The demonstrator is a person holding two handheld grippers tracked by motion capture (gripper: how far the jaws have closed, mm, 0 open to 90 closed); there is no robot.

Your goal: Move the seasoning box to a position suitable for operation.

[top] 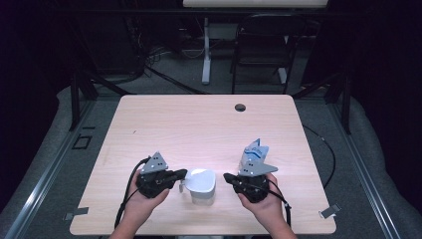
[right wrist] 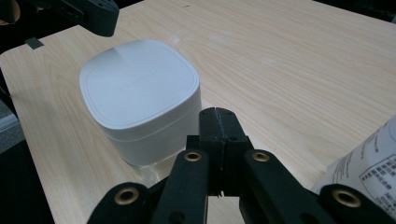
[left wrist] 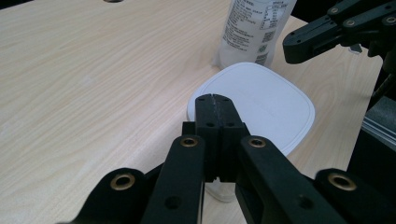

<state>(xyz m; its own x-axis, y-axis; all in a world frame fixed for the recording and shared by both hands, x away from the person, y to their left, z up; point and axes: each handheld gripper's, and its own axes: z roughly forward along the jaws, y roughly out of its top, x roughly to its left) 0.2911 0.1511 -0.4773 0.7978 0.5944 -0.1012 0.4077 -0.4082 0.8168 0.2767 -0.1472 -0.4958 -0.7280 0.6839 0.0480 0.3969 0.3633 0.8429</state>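
Your bench (top: 164, 119) is pale wood-grain laminate, smooth with a soft sheen. The white container (right wrist: 140, 100) you work beside looks like matt plastic, its lid evenly smooth. The pouch (left wrist: 254, 28) behind it is glossy printed film. Your left gripper (left wrist: 214, 100) and right gripper (right wrist: 217, 114) are matt black plastic with brass-coloured metal rivets, each topped by a dull grey plate (top: 155, 163).
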